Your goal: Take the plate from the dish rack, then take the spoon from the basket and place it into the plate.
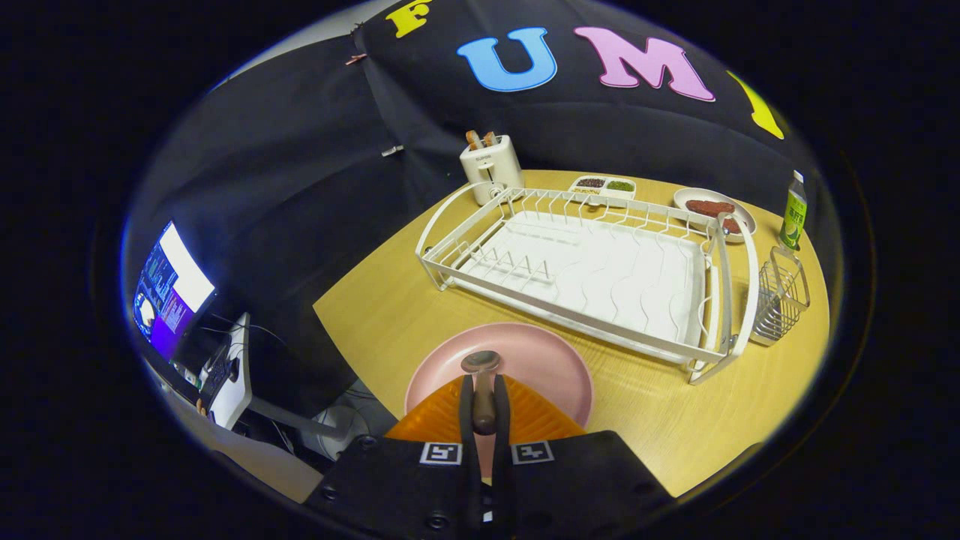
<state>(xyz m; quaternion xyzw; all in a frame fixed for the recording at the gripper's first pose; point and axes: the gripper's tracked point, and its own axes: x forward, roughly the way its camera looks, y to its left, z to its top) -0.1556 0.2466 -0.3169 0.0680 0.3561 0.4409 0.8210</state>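
Spoon (481,382) is pinched in your hand-held gripper (484,416) right now, both fingers squeezed in on the dark handle, with the bowl end poking forward past the tips. It hangs over the pink plate (547,367), which sits flat on the wooden surface (390,315) just ahead of the fingers. Can't tell if the spoon's bowl is actually touching the plate or just floating above it.

Beyond the plate you've got the white dish rack (585,270), no dishes in it, stretching diagonally across the surface. The wire basket (780,296) hangs off the rack's right end, and nothing seems to be inside it.

Further back near the cloth wall there's a white toaster (491,166) with slices of bread sticking out, a small divided dish (602,186) with some dark and green stuff in it, and a plate of something reddish brown (712,210). A green bottle (793,211) stands just behind the basket. Off to the left, below the surface edge, a lit monitor (171,289) sits on a stand.
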